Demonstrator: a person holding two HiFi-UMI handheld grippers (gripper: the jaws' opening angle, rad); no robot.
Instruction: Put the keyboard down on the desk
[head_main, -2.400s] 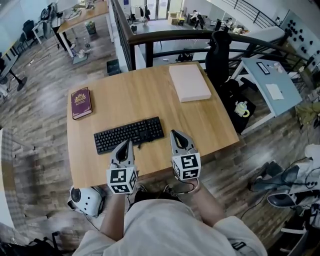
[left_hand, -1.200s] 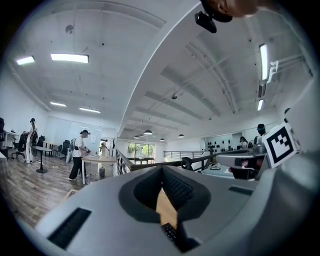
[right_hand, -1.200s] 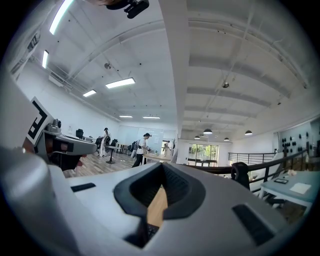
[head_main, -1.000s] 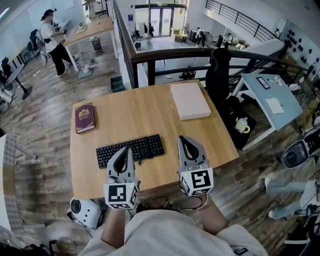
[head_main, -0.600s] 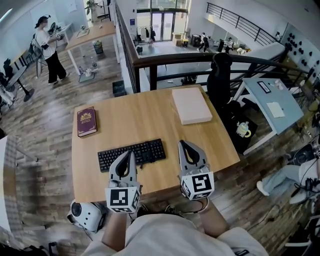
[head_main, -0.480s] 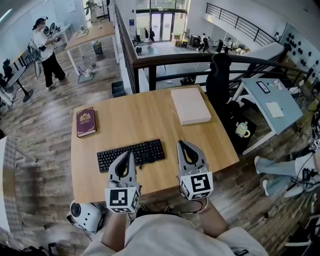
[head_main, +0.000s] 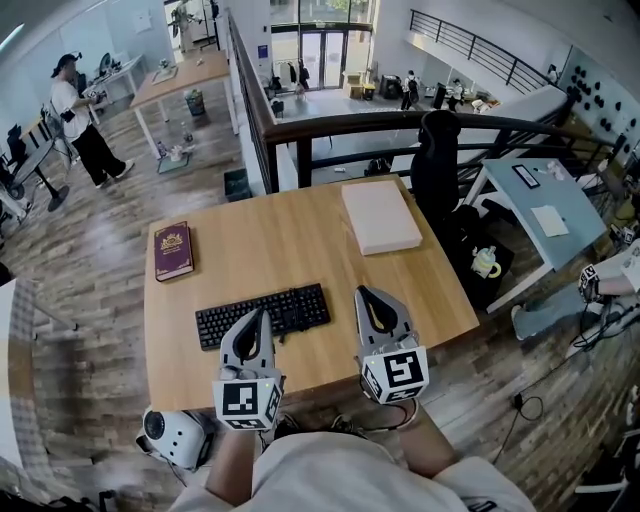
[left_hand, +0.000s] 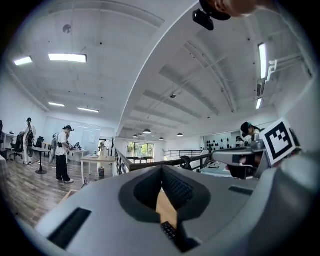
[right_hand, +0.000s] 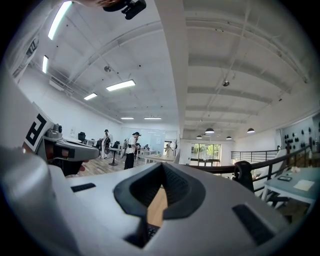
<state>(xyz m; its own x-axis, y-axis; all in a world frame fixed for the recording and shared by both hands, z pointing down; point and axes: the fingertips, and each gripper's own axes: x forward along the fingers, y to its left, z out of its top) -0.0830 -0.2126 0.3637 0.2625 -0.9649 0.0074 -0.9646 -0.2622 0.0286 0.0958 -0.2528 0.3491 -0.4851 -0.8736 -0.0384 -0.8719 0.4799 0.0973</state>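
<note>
Now keyboard (head_main: 290, 308) on desk (head_main: 300, 235); left gripper (head_main: 262, 313), right gripper (head_main: 361, 291) closed, empty; book (head_main: 172, 251) lettering unreadable.

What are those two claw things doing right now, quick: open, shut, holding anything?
Left gripper: closed, holding nothing.
Right gripper: closed, holding nothing.

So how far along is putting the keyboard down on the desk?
Looks done: the keyboard lies flat on the desk. In hand: nothing. The left gripper and right gripper are both shut with nothing between their jaws, near the desk's front edge. Left: seemingly nothing but drawing the grippers away.
</note>
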